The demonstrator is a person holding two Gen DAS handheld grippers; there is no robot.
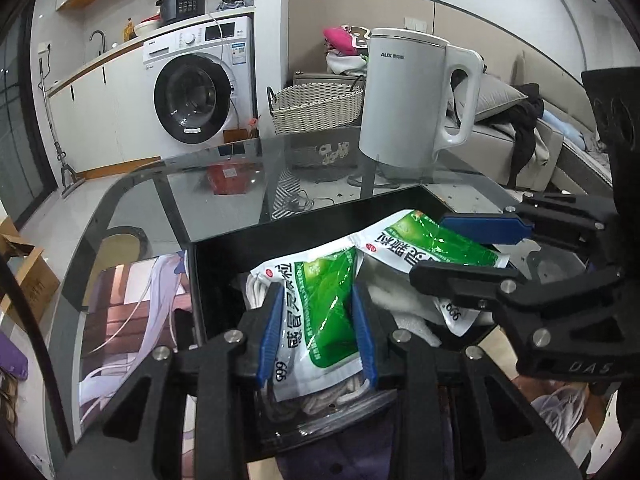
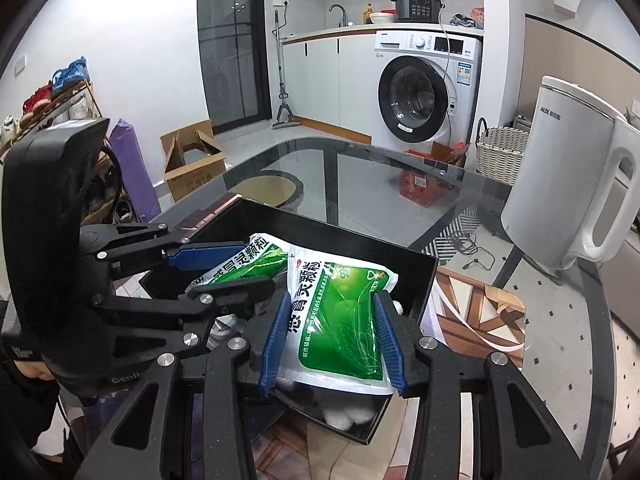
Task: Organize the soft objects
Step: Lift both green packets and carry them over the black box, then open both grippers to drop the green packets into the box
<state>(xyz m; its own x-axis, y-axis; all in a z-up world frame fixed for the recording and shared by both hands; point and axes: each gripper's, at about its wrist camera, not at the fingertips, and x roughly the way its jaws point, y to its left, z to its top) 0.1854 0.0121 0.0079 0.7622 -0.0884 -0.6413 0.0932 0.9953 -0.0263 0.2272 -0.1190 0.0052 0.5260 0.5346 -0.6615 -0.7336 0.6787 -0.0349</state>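
From the left wrist camera, I see my left claw (image 1: 318,330) with its blue fingers (image 1: 270,334) on both sides of a green and white packet (image 1: 320,320). The packet sits between them, and they seem to squeeze it. This packet lies in the black box (image 1: 224,268) on the glass bench (image 1: 200,196), on top of something white and soft (image 1: 394,300). My right claw (image 1: 460,248) comes in from the right and holds the second green packet (image 1: 432,244), which leans on the first one. A white kettle (image 1: 412,100) stands far back on the bench.

From the right wrist camera, my right claw (image 2: 332,336) pinches its packet (image 2: 340,316) between its blue fingers (image 2: 386,340), over the near part of the box (image 2: 420,276). My left claw (image 2: 224,268) comes in from the left with the other packet (image 2: 240,268).

I think both packets are being put into the box. To do this well, I should lower each one flat, side by side. I should let go softly, one claw first, so the packets do not slide or bump. The packets are floppy and slippery, so I should not pull up fast.
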